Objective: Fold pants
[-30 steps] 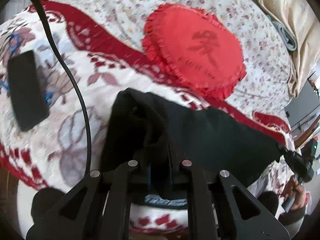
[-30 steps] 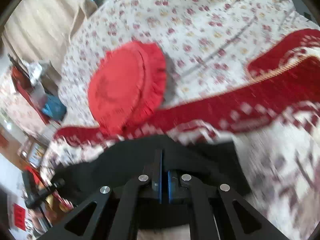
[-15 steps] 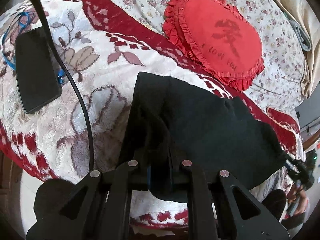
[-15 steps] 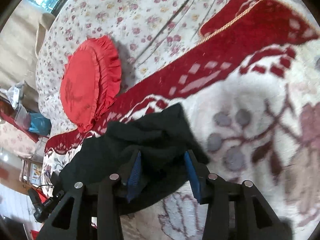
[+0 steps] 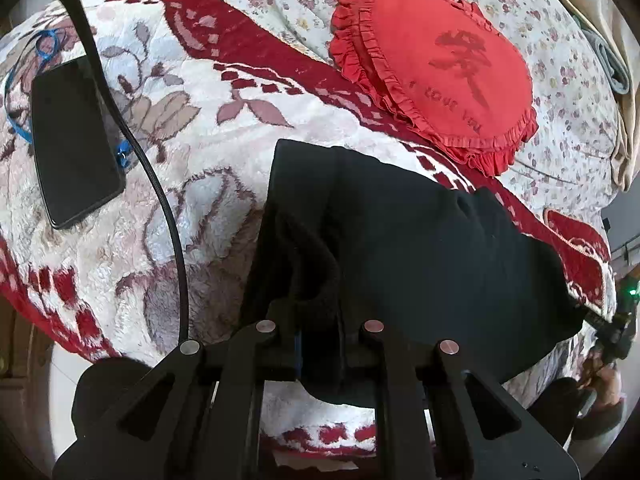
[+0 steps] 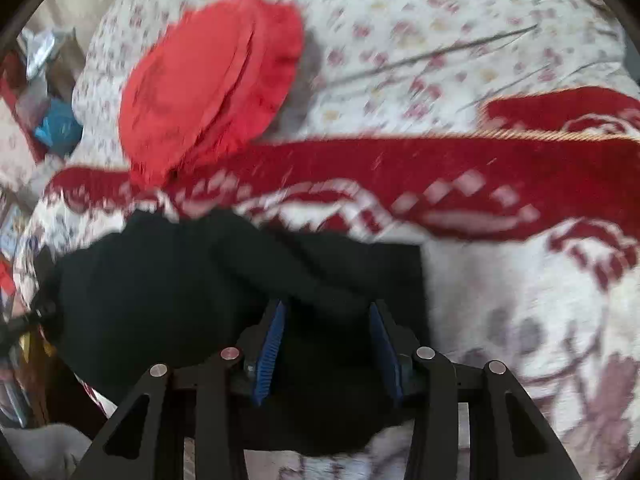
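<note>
blanket [image 5: 208, 148] (red and white, plush) is spread across the frame | pants [image 5: 420, 248] – black, bunched – are lain lower centre on it | cushion [image 5: 440, 68] is seen upper right | phone [image 5: 72, 140] at left edge | left gripper [image 5: 320, 344] is clamped on pants | right gripper [image 6: 328, 344] – jaws parted, cloth between, unpinched

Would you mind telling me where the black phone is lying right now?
In the left wrist view, the black phone lies far left on the patterned blanket, just left of the black cable.
</note>
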